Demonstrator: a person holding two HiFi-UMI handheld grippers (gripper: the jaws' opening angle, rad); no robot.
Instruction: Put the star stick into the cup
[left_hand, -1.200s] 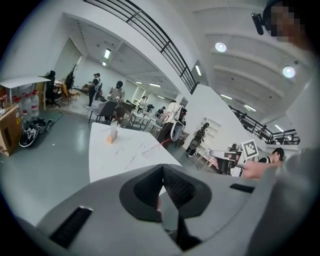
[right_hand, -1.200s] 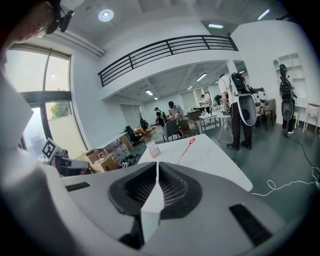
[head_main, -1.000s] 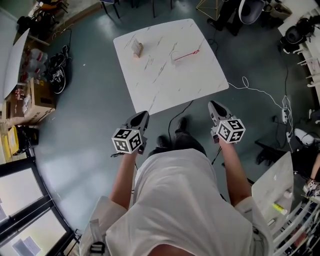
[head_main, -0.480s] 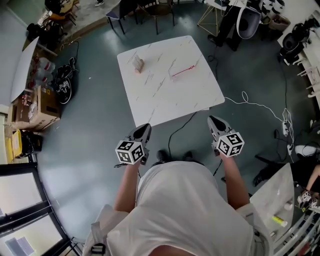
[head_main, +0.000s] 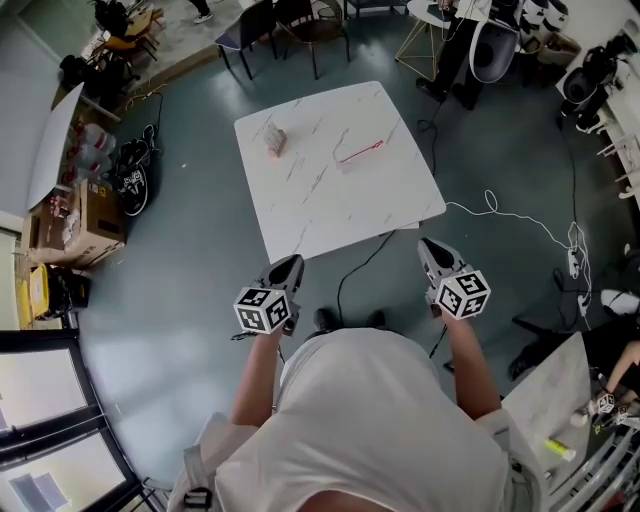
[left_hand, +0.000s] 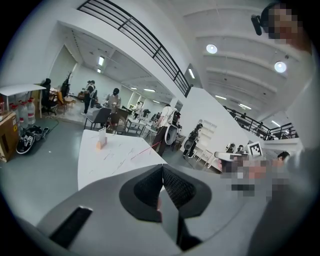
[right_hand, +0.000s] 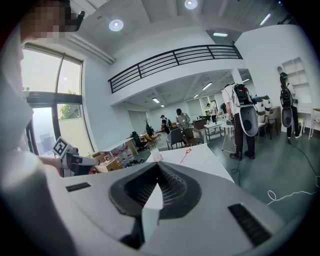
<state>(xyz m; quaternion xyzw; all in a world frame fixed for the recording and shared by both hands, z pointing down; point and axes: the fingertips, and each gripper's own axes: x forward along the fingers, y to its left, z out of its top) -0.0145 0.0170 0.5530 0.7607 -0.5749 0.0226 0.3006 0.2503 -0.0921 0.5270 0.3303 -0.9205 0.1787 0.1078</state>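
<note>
Head view, nearest first: a person in a white shirt holds both tools out front, side by side and short of the table. The left gripper (head_main: 290, 264) has its jaws pressed together with nothing between them, and the left gripper view shows the same, tips meeting on empty air. The right gripper (head_main: 429, 246) matches it, closed up and carrying nothing. Just past them a dark cable (head_main: 352, 262) snakes over the grey floor. Then comes the white marbled table (head_main: 330, 205), well clear of both tools. On it the star stick (head_main: 360, 153) lies flat toward the far right, a thin red line, and the cup (head_main: 275, 141) stands apart from it toward the far left. Chairs (head_main: 270, 22) sit beyond. By my read this is the approach, with no grasp begun. The next move calls for closing in on the table, opening the right jaws and coming down over that slim stick, which lies low and will need a careful pinch.
</note>
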